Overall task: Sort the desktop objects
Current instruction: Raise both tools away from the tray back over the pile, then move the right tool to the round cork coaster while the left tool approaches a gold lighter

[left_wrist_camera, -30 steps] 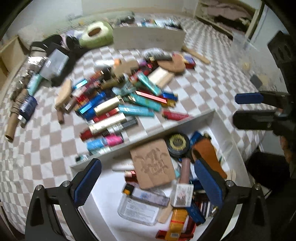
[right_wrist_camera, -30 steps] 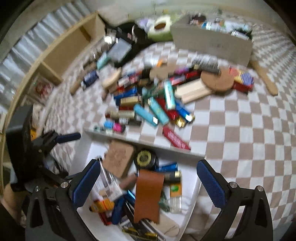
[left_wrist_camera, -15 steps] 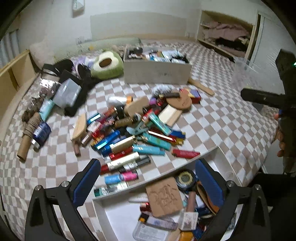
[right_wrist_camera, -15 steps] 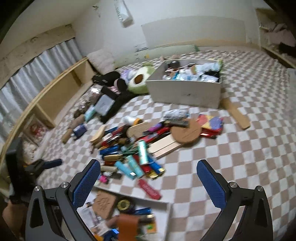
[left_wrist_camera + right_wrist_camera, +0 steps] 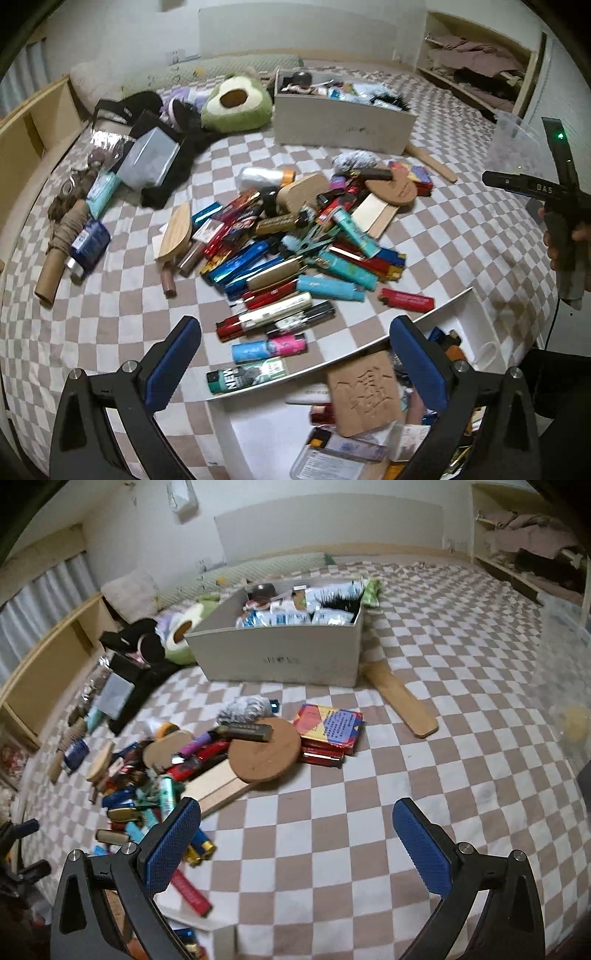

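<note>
Left wrist view: the pile of lighters and small packs lies on the checkered bed cover, spread from the centre toward the near edge. A red lighter lies apart on the pile's right, just beside the far rim of the white tray. The tray sits at near right and holds a brown embossed card among other small items. The left gripper hangs above the tray's far rim, jaws wide apart and empty. A grey box full of items stands far behind the pile, with an avocado plush to its left.

In the right wrist view, the right gripper hangs over bare cover right of the pile, jaws wide apart and empty. A round cork disc rests on the pile's far right; a wooden paddle lies beyond it.
</note>
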`<action>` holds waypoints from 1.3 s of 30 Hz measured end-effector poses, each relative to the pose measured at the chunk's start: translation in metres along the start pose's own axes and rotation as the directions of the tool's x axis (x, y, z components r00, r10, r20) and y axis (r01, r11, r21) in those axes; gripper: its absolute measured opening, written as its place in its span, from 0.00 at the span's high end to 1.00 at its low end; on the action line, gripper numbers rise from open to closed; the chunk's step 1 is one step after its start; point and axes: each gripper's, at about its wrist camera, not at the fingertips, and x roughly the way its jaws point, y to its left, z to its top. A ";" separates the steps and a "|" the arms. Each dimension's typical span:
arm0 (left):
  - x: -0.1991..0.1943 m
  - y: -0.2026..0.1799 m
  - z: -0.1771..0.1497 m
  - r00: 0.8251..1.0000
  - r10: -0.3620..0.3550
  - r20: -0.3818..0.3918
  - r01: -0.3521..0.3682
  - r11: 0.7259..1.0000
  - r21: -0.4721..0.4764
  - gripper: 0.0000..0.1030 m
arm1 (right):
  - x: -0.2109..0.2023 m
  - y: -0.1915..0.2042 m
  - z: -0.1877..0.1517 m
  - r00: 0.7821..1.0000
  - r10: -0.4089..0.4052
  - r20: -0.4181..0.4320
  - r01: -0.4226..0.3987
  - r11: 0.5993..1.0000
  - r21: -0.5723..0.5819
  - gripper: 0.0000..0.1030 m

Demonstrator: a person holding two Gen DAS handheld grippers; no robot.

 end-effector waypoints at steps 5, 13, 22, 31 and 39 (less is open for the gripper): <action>0.010 0.020 -0.003 1.000 0.024 -0.011 -0.024 1.000 -0.008 0.00 | 0.035 0.003 -0.001 0.997 -0.063 -0.038 0.057 0.990 -0.130 0.00; 0.026 0.050 -0.004 0.999 0.031 -0.023 -0.032 0.998 -0.054 0.00 | 0.066 0.012 -0.017 0.995 -0.039 -0.092 0.005 0.941 -0.338 0.00; 0.050 0.063 -0.009 0.996 0.022 -0.090 -0.027 0.998 -0.053 0.00 | 0.091 0.026 -0.013 0.998 -0.056 -0.031 0.035 0.880 -0.474 0.00; 0.074 0.071 -0.011 0.984 -0.082 -0.156 0.074 0.996 -0.053 0.00 | 0.126 0.055 0.005 1.000 0.005 -0.030 -0.020 0.848 -0.529 0.00; 0.089 0.052 -0.008 0.963 -0.176 -0.203 0.178 0.984 -0.010 0.00 | 0.148 0.062 0.014 0.996 0.062 -0.062 -0.085 0.865 -0.495 0.00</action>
